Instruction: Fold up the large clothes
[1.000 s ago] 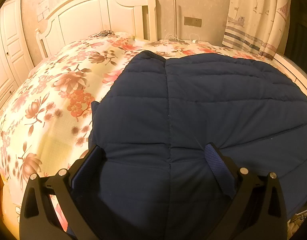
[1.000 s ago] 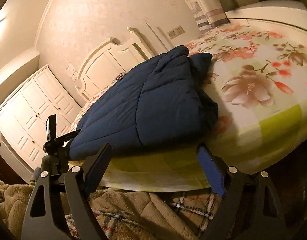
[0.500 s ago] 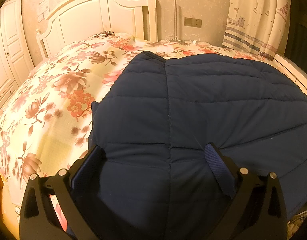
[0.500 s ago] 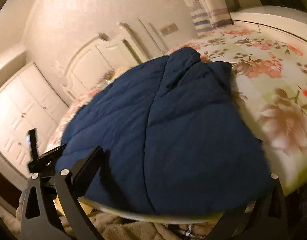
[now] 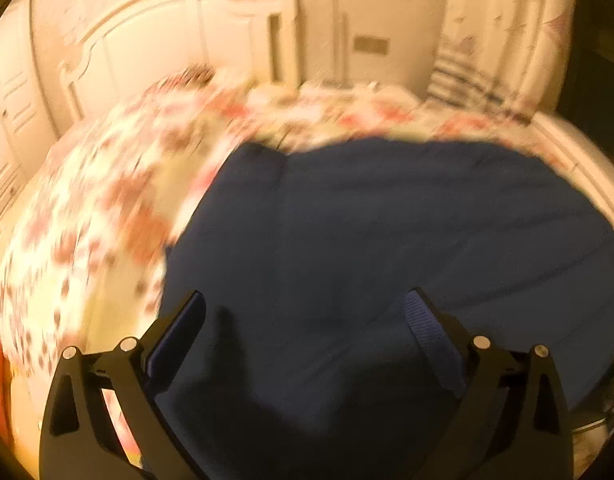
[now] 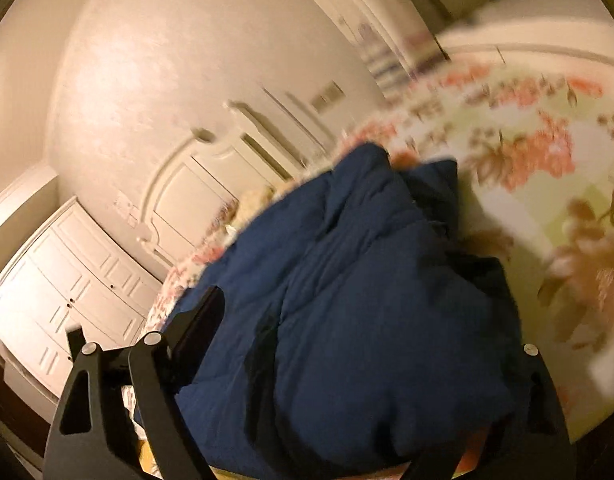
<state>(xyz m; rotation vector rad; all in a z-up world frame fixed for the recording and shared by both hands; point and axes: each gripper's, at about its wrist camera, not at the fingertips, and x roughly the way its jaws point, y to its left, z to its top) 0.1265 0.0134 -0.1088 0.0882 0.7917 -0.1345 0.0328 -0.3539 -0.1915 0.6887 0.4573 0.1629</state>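
A navy quilted jacket (image 5: 379, 240) lies folded on a floral bedspread (image 5: 99, 208). My left gripper (image 5: 307, 320) is open, its blue-padded fingers (image 5: 175, 336) spread just above the jacket's near edge. In the right wrist view the jacket (image 6: 347, 300) bulges up between my right gripper's fingers. The right gripper (image 6: 347, 380) is open, with its left finger (image 6: 195, 328) beside the cloth and its right finger mostly hidden behind the jacket. Both views are blurred by motion.
A white headboard (image 5: 167, 48) stands at the far end of the bed, with a white wardrobe (image 6: 67, 300) to its left and a curtain (image 5: 499, 28) at the right. The bedspread (image 6: 547, 152) extends to the right of the jacket.
My right gripper has moved in from off the bed's edge onto the jacket, which now bulges between its fingers. My left gripper has pulled back and up slightly; its view is blurred.
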